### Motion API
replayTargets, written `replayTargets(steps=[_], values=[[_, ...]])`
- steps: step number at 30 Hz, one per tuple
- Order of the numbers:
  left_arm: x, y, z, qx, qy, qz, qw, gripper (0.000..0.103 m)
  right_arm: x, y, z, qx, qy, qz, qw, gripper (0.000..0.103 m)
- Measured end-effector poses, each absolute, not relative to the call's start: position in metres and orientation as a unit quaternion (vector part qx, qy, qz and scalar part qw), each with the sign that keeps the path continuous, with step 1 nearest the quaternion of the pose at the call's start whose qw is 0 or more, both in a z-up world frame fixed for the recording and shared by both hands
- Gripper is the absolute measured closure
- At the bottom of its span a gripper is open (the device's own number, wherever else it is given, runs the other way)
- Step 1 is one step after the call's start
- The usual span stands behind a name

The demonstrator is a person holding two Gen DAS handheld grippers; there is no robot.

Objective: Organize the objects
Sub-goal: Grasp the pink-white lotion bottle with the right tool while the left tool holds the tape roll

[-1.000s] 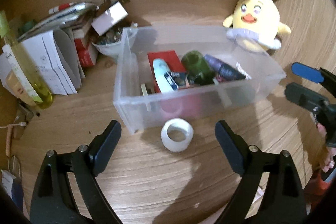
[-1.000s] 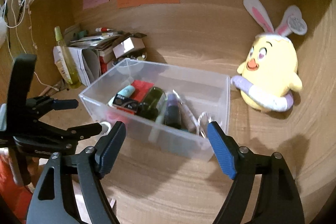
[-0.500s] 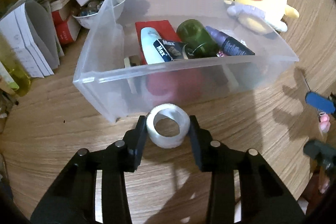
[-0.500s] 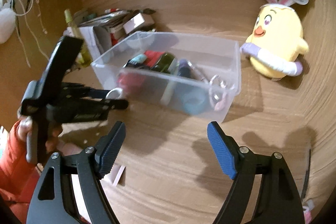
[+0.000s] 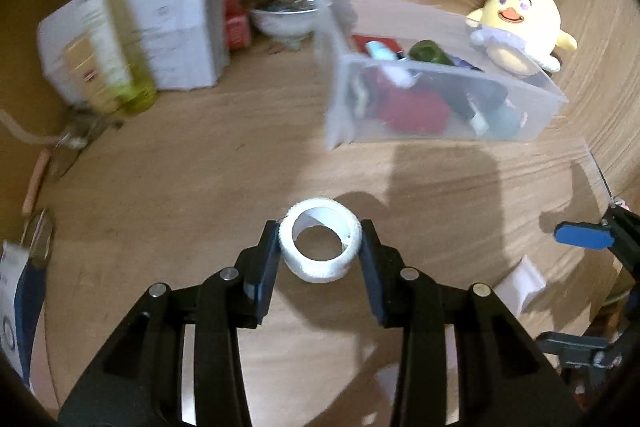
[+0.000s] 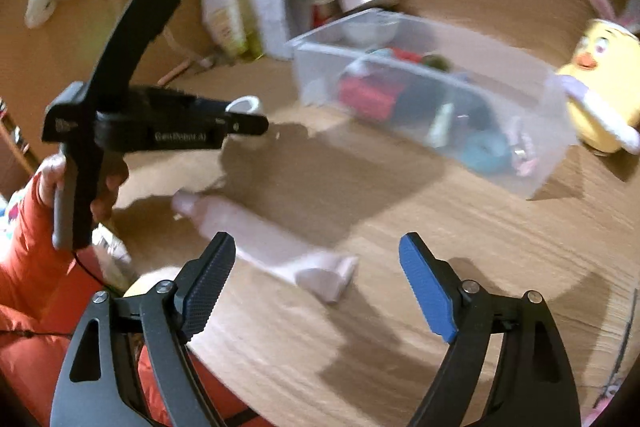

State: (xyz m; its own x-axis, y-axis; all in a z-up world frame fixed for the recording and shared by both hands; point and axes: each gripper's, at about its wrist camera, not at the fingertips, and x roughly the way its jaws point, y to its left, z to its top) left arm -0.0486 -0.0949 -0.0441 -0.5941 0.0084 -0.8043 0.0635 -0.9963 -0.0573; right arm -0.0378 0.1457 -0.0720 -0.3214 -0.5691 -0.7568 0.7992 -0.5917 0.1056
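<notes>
Left tongs point(image 5: 320, 251) clamped on white tape roll point(image 5: 320, 245), one pad against each side of the roll, hole facing the camera; roll appears lifted clear of the wooden table point(image 5: 180, 167). Clear plastic bin point(image 5: 532, 107) of mixed items well apart, toward the table's far right, yellow chick plush point(image 5: 520, 27) behind it. Right tongs point(image 6: 316, 279) apart, jaws just opening wider, nothing pressed between the pads; pale pink tube point(image 6: 256, 235) lies on the table just ahead of them, its flat end between the tips, image blurred. Yellow-green bottle point(image 5: 108, 23) near far left edge
</notes>
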Motion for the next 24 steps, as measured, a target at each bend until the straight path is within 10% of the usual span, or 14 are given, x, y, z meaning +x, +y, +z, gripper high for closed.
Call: replayTargets(steps=[15,19,24], values=[[0.002,-0.115,-0.033,0.410,0.077,-0.908,0.028,0.064,-0.024,0.061,-0.095,0.406,0.243,-0.751,0.460,0.027],[0.000,-0.116,-0.033,0.407,0.083,-0.909,0.020,0.064,-0.034,0.061,-0.091,0.404,0.234,-0.759,0.453,0.065],[-0.007,-0.108,-0.033,0.405,0.085,-0.911,0.006,0.064,-0.042,0.071,-0.091,0.405,0.212,-0.776,0.435,0.071]])
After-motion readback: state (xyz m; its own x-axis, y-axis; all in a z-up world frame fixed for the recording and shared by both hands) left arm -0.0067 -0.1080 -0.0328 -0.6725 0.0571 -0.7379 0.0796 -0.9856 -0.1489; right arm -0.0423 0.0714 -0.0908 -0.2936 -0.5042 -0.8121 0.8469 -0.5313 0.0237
